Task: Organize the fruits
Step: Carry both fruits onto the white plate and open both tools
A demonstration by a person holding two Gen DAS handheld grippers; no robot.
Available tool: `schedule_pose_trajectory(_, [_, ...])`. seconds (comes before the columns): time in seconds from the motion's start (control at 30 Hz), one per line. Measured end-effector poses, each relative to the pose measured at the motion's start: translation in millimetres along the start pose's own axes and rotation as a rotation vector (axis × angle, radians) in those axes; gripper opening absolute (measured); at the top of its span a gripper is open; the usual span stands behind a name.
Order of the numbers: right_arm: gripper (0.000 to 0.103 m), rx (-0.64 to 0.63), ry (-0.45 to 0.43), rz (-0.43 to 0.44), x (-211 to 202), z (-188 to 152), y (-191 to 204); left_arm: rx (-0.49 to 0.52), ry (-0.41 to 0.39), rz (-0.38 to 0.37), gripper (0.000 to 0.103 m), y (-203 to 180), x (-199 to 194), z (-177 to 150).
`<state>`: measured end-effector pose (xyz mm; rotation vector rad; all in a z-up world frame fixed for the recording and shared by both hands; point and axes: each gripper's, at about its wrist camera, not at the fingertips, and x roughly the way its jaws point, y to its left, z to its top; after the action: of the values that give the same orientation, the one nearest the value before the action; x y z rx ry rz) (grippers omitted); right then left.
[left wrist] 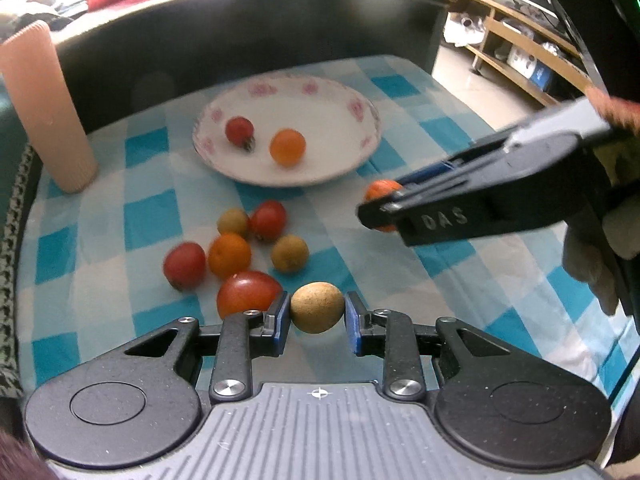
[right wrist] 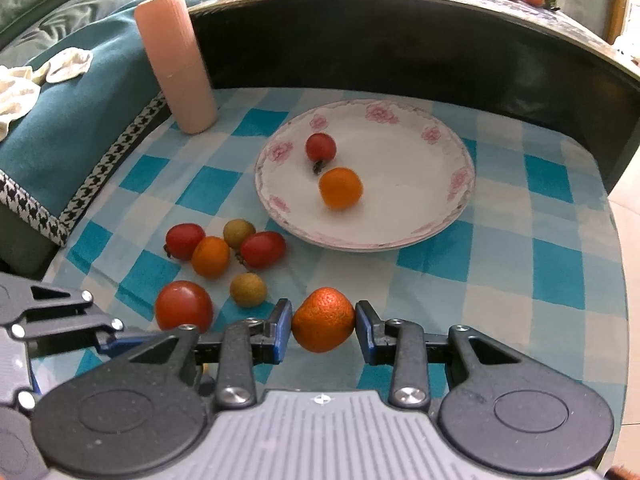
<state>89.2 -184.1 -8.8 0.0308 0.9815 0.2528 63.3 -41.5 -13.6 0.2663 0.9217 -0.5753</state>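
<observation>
Left wrist view: left gripper (left wrist: 317, 312) clamps a longan (left wrist: 317, 307); right gripper (right wrist: 323, 321) clamps a mandarin (right wrist: 323, 319), both apparently bound for the far plate (right wrist: 436, 216).

Both cameras sit just behind their own fingers and look steeply down and forward over the checked tablecloth (left wrist: 400, 92), close above it. The left wrist view faces the flowered plate (left wrist: 360, 160) at twelve o'clock, with the pink cylinder (left wrist: 44, 108) at ten and the right gripper (left wrist: 380, 208) entering from three. The right wrist view has the plate (right wrist: 440, 216) at one o'clock, the cylinder (right wrist: 176, 60) at eleven and the left gripper (right wrist: 116, 336) at eight. Both views share the plate, the cylinder and the loose fruit pile (left wrist: 230, 254).
</observation>
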Motion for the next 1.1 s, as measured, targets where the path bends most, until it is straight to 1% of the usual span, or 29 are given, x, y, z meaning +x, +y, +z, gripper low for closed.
schedule_pose_trajectory(0.33, [0.050,0.030,-0.014,-0.031,-3.9,7.5,-13.5,-0.038,-0.058,0.009,0.036,7.1,-0.6,25.8])
schedule_pose_trajectory(0.53, [0.050,0.034,-0.027,-0.038,-3.0,12.5,-12.5,-0.075,-0.069,0.011,0.036,12.6,5.7,38.6])
schedule_pose_trajectory(0.87, [0.050,0.088,-0.062,-0.053,-0.8,29.0,-28.4,-0.087,-0.092,0.021,0.037,18.9,13.0,58.8])
schedule_pose_trajectory(1.1, [0.050,0.101,-0.084,-0.058,5.7,39.3,-34.1,-0.102,-0.100,0.027,0.037,25.7,21.5,69.8])
